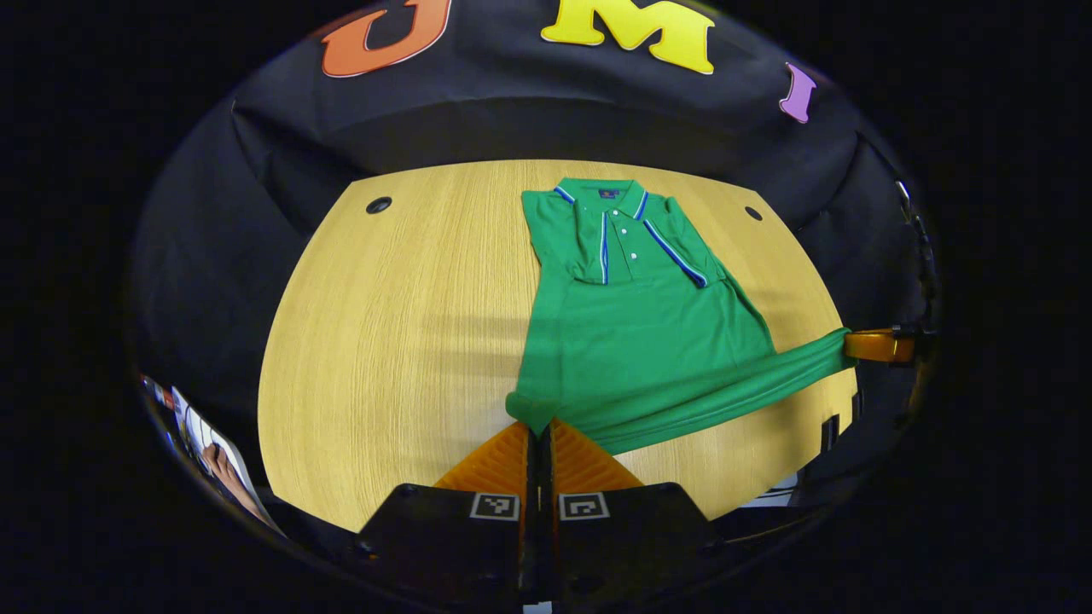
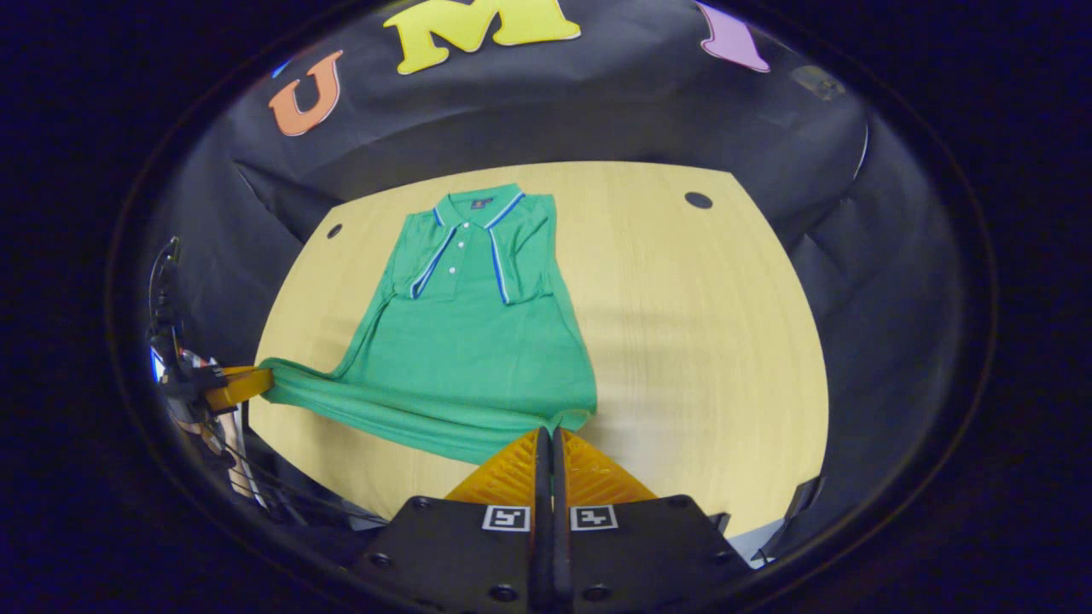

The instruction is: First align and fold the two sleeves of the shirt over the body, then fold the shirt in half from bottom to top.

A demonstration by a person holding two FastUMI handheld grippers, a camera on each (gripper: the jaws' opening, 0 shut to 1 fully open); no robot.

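The shirt's (image 1: 631, 341) hem corner vanishes between the left hand-held gripper's (image 1: 541, 431) closed fingers; the right hand-held gripper (image 2: 547, 433) hides the other corner likewise; the bench's (image 1: 384, 341) near edge is covered by both gripper bodies; collar label unreadably small.

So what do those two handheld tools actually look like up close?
Each tool, left and right, has a black, boxy body carrying two small square black-and-white markers. From it reach two ribbed, wedge-shaped fingers, narrowing toward the tips. In the right gripper view, thin dark cables trail from the left tool.
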